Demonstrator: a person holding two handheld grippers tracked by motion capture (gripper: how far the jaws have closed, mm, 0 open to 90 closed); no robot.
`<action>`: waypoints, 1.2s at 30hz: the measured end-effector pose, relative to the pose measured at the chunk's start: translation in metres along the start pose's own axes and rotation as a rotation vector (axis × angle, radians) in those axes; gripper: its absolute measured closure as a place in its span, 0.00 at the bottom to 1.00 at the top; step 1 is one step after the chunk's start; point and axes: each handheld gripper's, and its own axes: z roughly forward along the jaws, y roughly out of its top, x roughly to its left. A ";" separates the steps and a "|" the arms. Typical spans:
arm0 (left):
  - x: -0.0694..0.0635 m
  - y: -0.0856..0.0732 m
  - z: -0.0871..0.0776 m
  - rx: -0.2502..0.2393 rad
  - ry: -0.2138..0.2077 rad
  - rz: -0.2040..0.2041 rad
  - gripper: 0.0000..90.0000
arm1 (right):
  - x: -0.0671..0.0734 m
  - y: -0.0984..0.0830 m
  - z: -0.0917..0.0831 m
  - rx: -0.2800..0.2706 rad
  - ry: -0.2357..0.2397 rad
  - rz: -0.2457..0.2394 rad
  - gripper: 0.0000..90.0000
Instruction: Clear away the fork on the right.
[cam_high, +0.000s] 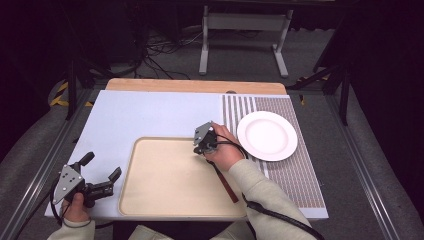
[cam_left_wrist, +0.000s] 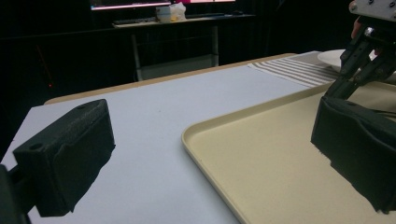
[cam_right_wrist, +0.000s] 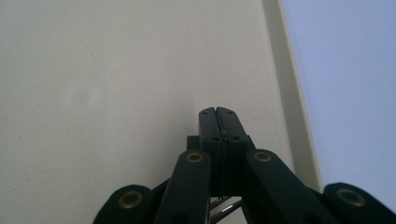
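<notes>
- Left gripper (cam_high: 102, 176) sat at the near left corner of the table, over the pale blue mat (cam_high: 150, 115) and just left of the tray, with its jaws spread wide and nothing between them.
- From the left gripper view, one black pad (cam_left_wrist: 65, 158) stood at the left over the mat and the other at the right, over the tray's floor.
- Held by the person's left hand (cam_high: 76, 204), that gripper pointed to the right, toward the tray, with its grey three-cornered plate facing up.
- Next to the right lay the beige tray (cam_high: 170, 185), at the near middle of the table on the mat, its floor bare.
- Right gripper (cam_high: 204, 145) hovered over the far right corner of the tray, pointing down at it, with the person's right hand (cam_high: 225, 150) wrapped round its body.
- Seen in the right gripper view, its jaws were pressed together, pad against pad, with nothing pinched between them, just above the tray floor and close to the tray's rim (cam_right_wrist: 292, 93).
- A dark cable trailed from that gripper back along the sleeve toward the near edge.
- Farthest right, a white plate (cam_high: 267, 135) rested empty on a striped placemat (cam_high: 295, 175), just beside the tray's far right corner and near the right hand.
</notes>
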 end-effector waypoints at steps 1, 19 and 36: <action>0.000 0.000 0.000 0.000 0.000 0.000 0.00 | 0.000 0.000 0.000 0.008 -0.001 0.000 1.00; 0.000 0.000 0.000 0.000 -0.001 -0.002 0.00 | -0.012 -0.019 -0.007 0.104 -0.056 0.047 1.00; 0.000 0.000 0.000 -0.002 -0.003 -0.004 0.00 | -0.023 -0.039 -0.020 0.162 -0.103 0.097 1.00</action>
